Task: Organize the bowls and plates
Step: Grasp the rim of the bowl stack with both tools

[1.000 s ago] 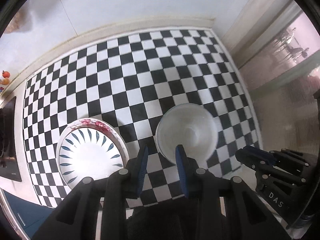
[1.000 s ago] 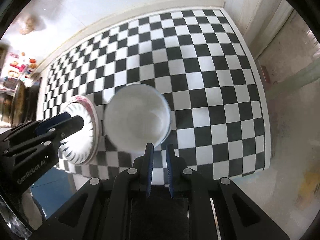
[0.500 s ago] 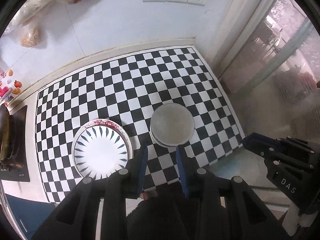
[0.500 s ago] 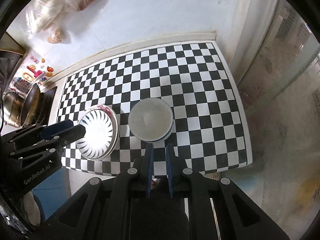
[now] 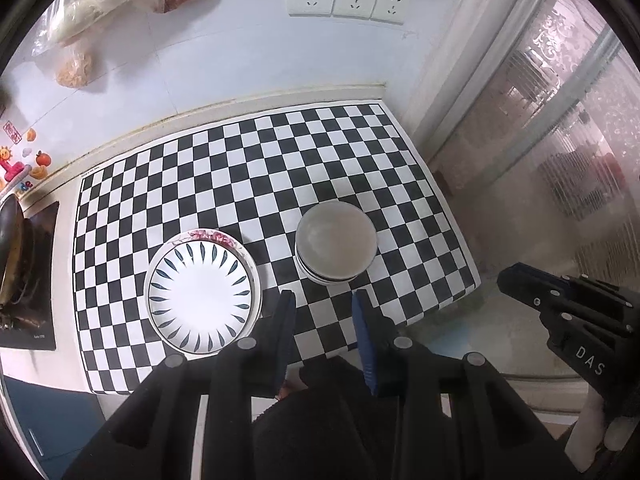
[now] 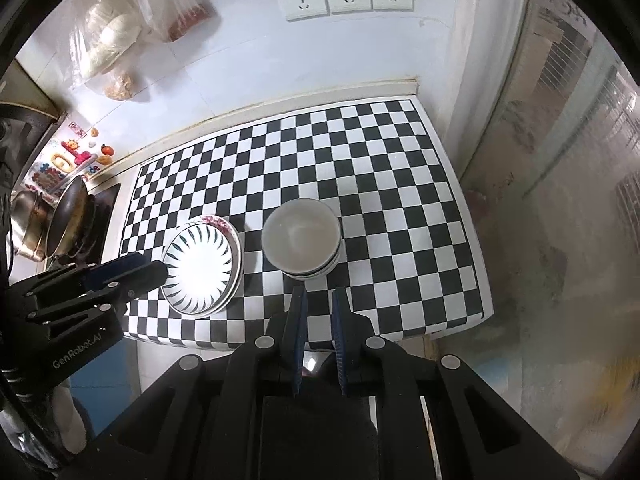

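A stack of plates, topped by a white plate with dark leaf marks, lies on the checkered counter mat; it also shows in the right wrist view. To its right stands a stack of white bowls, also seen in the right wrist view. My left gripper is open and empty, high above the mat's front edge. My right gripper is open with a narrow gap, empty, raised in front of the bowls.
A stove with a dark wok is at the left. Wall sockets and hanging food bags are on the back wall. A frosted glass door is at the right. The mat's front edge lies below both grippers.
Both grippers have pulled up and back from the counter, so plates and bowls look smaller. The right gripper's gap has widened slightly. The dishes have not moved.
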The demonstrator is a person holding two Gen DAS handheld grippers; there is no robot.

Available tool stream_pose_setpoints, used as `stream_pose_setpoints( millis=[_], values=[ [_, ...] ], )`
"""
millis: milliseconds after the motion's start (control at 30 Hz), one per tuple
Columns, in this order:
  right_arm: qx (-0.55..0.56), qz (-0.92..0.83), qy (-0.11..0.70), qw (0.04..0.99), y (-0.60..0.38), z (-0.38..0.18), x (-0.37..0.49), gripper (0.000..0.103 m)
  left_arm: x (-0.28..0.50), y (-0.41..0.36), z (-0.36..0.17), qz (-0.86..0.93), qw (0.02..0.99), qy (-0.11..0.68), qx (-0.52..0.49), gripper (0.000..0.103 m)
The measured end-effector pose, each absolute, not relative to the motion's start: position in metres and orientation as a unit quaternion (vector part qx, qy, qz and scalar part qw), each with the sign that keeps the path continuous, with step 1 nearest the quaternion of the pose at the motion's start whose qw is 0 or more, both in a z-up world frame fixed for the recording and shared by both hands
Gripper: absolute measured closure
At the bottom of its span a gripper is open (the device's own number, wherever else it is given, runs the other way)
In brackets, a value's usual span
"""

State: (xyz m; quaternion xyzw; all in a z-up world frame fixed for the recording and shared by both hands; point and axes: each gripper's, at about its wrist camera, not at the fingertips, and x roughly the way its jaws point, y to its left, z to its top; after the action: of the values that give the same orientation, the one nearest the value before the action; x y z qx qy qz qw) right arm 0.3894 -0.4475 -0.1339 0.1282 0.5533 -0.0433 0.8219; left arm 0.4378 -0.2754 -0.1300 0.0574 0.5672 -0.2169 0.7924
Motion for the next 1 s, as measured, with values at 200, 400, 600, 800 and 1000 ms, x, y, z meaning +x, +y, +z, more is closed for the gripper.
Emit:
stream_pose_setpoints(
  millis=[200,400,600,800,1000],
  values=[
    [0.169,-0.037,0.576,0.799,-0.467,-0.159,0.402,0.049,0.456,-0.277,-0.156,-0.21,0.78,0.589,0.037,0.076],
    [0.235,-0.023,0.591,0.771,-0.491,-0.207,0.426,0.024,0.499,-0.275,-0.207,-0.199,0.745,0.636,-0.014,0.075],
    [0.269,-0.023,0.62,0.737,-0.515,-0.266,0.46,0.024,0.543,-0.284,-0.27,-0.208,0.673,0.705,-0.084,0.075],
    [0.282,-0.016,0.651,0.704,-0.528,-0.324,0.495,0.024,0.571,-0.297,-0.324,-0.184,0.634,0.746,-0.085,0.075],
    [0.294,0.008,0.683,0.668,-0.527,-0.379,0.528,0.024,0.583,-0.309,-0.354,-0.171,0.613,0.768,-0.077,0.075]
  ],
)
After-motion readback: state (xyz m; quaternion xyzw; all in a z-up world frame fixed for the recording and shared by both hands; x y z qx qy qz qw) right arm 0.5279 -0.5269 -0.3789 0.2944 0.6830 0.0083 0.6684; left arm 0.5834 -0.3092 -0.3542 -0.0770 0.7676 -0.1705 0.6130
